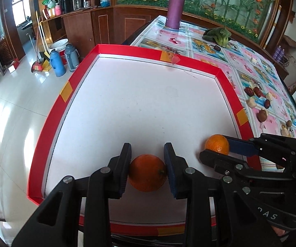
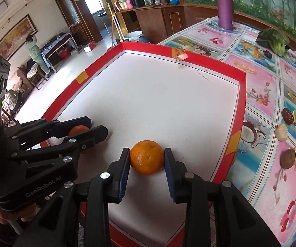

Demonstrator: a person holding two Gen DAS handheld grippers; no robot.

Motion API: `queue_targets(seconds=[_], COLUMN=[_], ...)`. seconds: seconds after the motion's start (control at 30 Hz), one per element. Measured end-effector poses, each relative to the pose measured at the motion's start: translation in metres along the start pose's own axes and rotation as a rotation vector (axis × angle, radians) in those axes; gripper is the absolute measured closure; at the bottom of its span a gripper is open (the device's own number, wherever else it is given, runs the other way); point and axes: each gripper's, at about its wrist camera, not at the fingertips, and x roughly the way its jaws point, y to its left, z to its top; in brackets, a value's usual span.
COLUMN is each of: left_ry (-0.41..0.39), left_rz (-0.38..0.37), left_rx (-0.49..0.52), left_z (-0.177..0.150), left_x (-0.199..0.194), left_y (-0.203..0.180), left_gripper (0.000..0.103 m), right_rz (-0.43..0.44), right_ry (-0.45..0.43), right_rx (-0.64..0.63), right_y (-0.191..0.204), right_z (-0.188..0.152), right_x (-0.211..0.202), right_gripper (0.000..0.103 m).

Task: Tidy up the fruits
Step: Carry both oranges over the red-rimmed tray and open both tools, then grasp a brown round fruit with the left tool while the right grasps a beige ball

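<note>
Placing two oranges inside the red-rimmed tray.

One orange (image 1: 147, 173) is being clamped by the left gripper (image 1: 147, 169), and the other orange (image 2: 147, 157) by the right gripper (image 2: 147, 171), both low over the white floor at the near end of the tray (image 1: 127, 50). Nothing else is being held in the tray. Next, judging by this, both are to be released once settled.

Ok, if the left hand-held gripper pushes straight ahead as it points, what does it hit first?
The left hand-held gripper, shut on an orange, faces bare white tray floor. First obstacle is probably the tray's far red wall, though fisheye depth is uncertain.
</note>
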Motion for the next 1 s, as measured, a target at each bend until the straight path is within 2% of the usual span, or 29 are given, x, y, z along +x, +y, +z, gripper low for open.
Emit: queue_targets(seconds=[0.07,0.1,0.17,0.23,0.3,0.4,0.53,0.63,0.77,0.9,1.0], left_ry=[0.003,0.000,-0.020,-0.061,-0.117,-0.201,-0.252,-0.233,-0.173,-0.121,-0.113], left_rz=[0.017,0.025,0.033,0.044,0.041,-0.005,-0.116,-0.184,-0.251,-0.278,-0.273], left_rx=[-0.001,-0.004,-0.010,-0.005,0.015,0.079,0.214,0.312,0.405,0.446,0.466], left_z=[0.000,0.000,0.000,0.000,0.000,-0.003,-0.014,-0.030,-0.051,-0.063,-0.067], left_x=[-0.001,-0.003,-0.011,-0.027,-0.048,-0.077,-0.097,-0.097,-0.083,-0.066,-0.057], left_y=[-0.001,-0.002,-0.004,-0.009,-0.019,-0.047,-0.097,-0.134,-0.172,-0.198,-0.211], left_gripper=[0.062,0.055,0.047,0.044,0.034,0.023,0.021,0.021,0.021,0.021,0.021], right_rz=[0.011,0.009,0.011,0.021,0.019,-0.022,-0.124,-0.224,-0.289,-0.318,-0.318], right_ry=[-0.002,-0.012,-0.048,-0.103,-0.174,-0.271,-0.343,-0.334,-0.288,-0.221,-0.192], right_rx=[0.003,0.003,0.010,0.025,0.042,0.064,0.151,0.210,0.280,0.299,0.302], right_y=[-0.001,-0.002,-0.008,-0.017,-0.032,-0.065,-0.125,-0.160,-0.185,-0.184,-0.184], right_z=[0.000,0.000,0.000,-0.002,-0.006,-0.021,-0.062,-0.098,-0.153,-0.197,-0.215], right_x=[-0.003,-0.007,-0.020,-0.043,-0.073,-0.122,-0.188,-0.223,-0.250,-0.243,-0.231], right_gripper=[0.068,0.068,0.066,0.062,0.059,0.057,0.055,0.055,0.055,0.055,0.055])
